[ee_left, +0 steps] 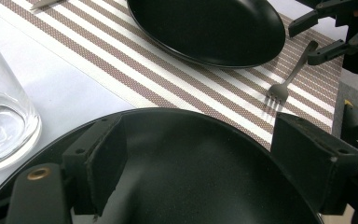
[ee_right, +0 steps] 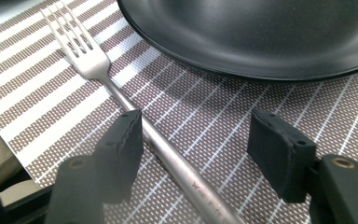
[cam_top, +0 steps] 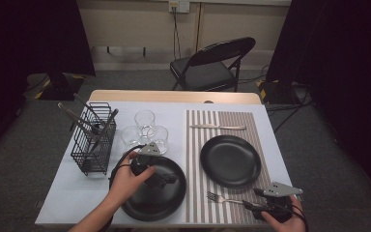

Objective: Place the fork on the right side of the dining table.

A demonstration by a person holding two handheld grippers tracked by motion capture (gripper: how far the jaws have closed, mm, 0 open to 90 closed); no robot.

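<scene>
The fork (ee_right: 121, 100) lies flat on the striped mat (cam_top: 193, 145), at its near edge, just in front of the right-hand plate (cam_top: 230, 160). In the high view its long axis runs across the worktop (cam_top: 77, 193): tines toward the middle, handle toward the right claw (cam_top: 249, 199). In the right gripper view the handle passes between that claw's jaws, hard against the left pad or just beside it, with a clear gap to the right pad. So the jaws stand apart around the handle, not yet clamped on it. The coming move, as I judge it, turns on this: the handle sits off-centre in the gap and slants across it, so closing may nudge the fork sideways unless the claw shifts first.

The right hand (cam_top: 285, 220) is plainly the nearer one. The left claw (cam_top: 166, 179) hovers over the second plate (cam_top: 154, 191), which lies off the mat, its jaws wide apart with nothing between them.

A knife (cam_top: 218, 127) lies on the mat beyond the right-hand plate. Three glasses (cam_top: 145, 130) stand in a cluster left of the mat, and a wire caddy (cam_top: 94, 142) with utensils stands farther left. The worktop has a pale cover; the mat's weave looks grippy enough to hold thin cutlery low, making it hard to get under.

Beyond the worktop stands a folding chair (cam_top: 212, 63), on grey carpet, with dark curtains at both sides.
</scene>
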